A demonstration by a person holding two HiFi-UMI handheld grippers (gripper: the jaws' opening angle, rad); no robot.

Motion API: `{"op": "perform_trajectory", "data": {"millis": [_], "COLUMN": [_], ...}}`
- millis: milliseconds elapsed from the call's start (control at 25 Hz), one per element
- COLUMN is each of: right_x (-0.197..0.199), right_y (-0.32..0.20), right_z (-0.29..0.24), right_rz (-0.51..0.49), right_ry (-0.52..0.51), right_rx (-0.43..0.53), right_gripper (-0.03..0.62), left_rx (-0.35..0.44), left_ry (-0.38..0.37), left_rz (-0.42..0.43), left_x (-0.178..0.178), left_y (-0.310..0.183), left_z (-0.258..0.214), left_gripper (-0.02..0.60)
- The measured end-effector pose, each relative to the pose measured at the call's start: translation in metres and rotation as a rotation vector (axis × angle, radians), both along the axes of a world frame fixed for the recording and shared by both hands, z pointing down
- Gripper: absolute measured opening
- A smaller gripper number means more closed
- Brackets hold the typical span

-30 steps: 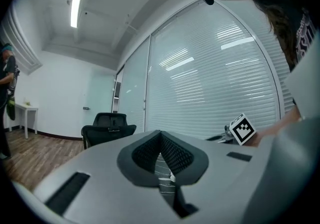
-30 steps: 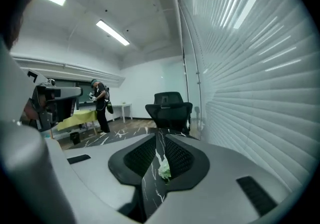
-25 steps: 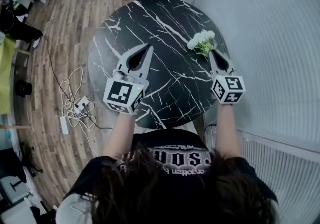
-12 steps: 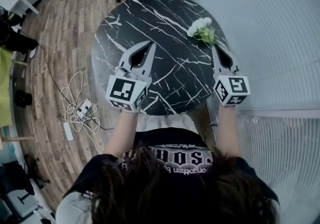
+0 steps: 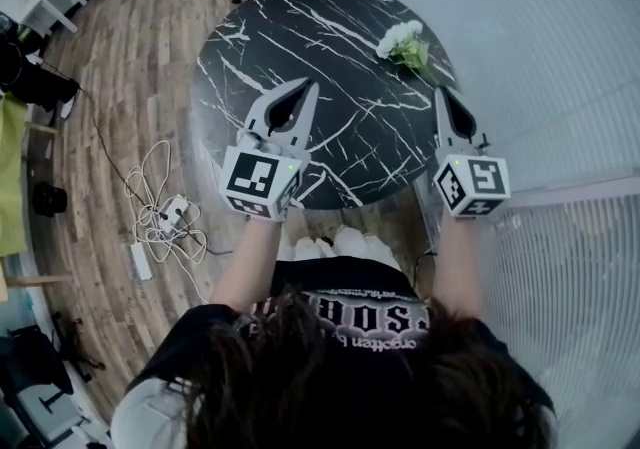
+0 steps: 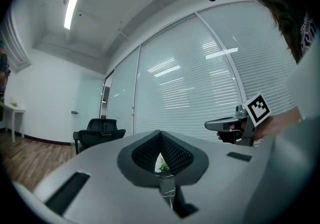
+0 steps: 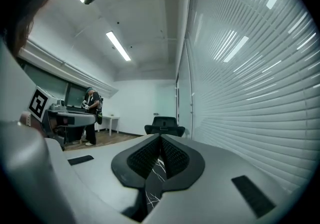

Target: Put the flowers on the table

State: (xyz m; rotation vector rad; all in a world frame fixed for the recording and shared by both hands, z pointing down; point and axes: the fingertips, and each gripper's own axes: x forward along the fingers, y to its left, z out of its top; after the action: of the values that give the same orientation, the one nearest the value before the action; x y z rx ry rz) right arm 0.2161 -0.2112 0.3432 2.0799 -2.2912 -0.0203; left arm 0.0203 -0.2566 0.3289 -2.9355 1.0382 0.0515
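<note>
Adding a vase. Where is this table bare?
Bare marble runs from the flowers across the table's middle to its far-left rim. The left claw hangs over the near side; the flowers and right claw crowd the right rim.

A round black marble-look table (image 5: 330,57) veined in white, a small bunch of white flowers with green leaves (image 5: 403,42) lying on its top near the far right edge, brown wood-plank floor (image 5: 130,67) below, a tangle of white cables (image 5: 165,212) on the boards left of the table

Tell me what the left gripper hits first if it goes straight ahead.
Probably the flowers on the table: they sit dead ahead of the left gripper, though height is unclear.
</note>
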Motion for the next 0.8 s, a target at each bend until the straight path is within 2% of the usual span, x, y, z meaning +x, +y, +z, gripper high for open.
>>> {"op": "perform_trajectory", "data": {"millis": [160, 800], "right_x": [-0.005, 0.001], "right_y": [0.01, 0.061], "right_z": [-0.006, -0.01], "right_rz": [-0.013, -0.058], "right_ry": [-0.001, 0.0], "right_rx": [0.013, 0.016], "right_gripper": [0.032, 0.031], "left_rx": [0.021, 0.017], "left_ry": [0.011, 0.018], "left_rz": [0.009, 0.021], "left_x": [0.002, 0.033], "left_y": [0.011, 0.062], "left_z": [-0.001, -0.006], "left_gripper": [0.002, 0.002]}}
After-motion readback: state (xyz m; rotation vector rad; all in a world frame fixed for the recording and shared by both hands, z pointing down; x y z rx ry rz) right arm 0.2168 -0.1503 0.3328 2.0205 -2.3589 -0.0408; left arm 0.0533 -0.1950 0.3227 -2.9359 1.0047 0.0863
